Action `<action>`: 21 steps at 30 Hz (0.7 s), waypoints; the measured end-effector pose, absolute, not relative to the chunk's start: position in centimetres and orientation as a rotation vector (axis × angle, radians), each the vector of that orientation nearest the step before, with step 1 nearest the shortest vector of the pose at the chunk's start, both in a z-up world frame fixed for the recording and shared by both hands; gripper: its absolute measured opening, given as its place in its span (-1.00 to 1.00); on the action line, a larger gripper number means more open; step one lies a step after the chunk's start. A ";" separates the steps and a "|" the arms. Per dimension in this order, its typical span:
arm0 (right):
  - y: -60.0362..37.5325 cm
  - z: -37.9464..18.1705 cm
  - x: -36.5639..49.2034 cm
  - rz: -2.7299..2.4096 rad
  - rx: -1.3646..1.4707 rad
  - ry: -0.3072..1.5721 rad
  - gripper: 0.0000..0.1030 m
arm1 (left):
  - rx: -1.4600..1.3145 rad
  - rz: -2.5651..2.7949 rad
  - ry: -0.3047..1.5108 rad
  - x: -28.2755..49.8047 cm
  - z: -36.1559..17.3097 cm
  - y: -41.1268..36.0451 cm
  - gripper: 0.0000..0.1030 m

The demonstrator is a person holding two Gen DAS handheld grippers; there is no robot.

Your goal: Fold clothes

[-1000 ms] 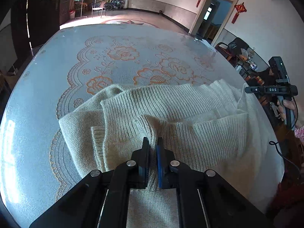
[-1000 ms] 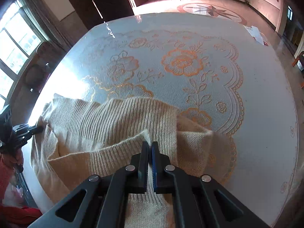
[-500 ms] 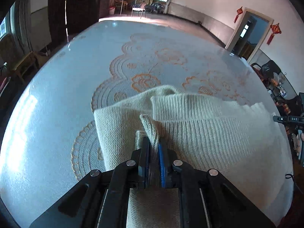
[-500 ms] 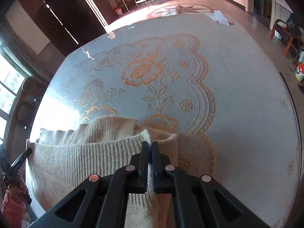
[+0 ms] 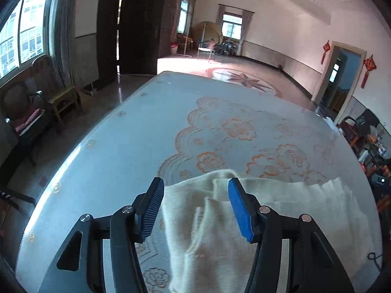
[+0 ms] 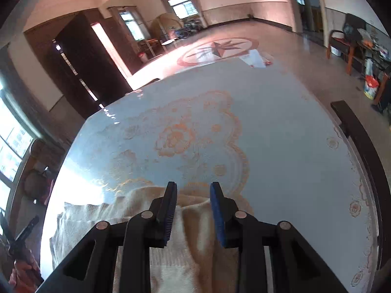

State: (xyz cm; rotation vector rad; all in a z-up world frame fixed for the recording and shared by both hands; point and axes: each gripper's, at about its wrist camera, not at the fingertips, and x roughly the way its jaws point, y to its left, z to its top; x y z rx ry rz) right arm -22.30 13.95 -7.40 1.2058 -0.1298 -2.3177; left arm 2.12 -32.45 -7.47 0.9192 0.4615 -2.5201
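Sweater (image 5: 220, 232) blurred, near edge cut off below.

My left wrist camera, close above the cream knitted sweater (image 5: 256, 219), facing down across the pale blue table with orange floral print (image 5: 146, 134), my right wrist camera likewise from the opposite end, both sharing sweater, table, star-patterned floor medallion (image 6: 217, 48).

We see a cream ribbed-knit wool-like sweater (image 5: 244, 219), soft and matt, on a glossy worktop (image 5: 146, 146) with lace-patterned cloth; the left claw (image 5: 195, 210) has ridged blue rubbery pads (image 5: 240, 210), matt black plastic arms.
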 end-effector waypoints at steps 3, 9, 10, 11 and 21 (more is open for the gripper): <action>8.2 -7.6 -19.4 -2.125 1.133 0.067 -0.44 | 1.017 -2.610 0.387 -1.5 -8.6 -28.1 0.14; -1.7 -11.7 -15.5 -1.947 1.098 0.434 -0.48 | 1.224 -2.616 0.141 -5.8 -12.9 -23.3 0.14; -2.4 -12.2 -15.3 -1.942 1.093 0.492 -0.49 | 1.227 -2.614 0.114 -6.0 -13.4 -23.3 0.19; -2.8 -12.6 -15.5 -1.941 1.094 0.523 -0.49 | 1.229 -2.612 0.087 -6.1 -13.8 -23.3 0.23; 5.3 -13.2 -21.1 -2.132 1.178 0.412 -0.49 | 1.205 -2.588 0.288 -3.5 -14.4 -29.2 0.79</action>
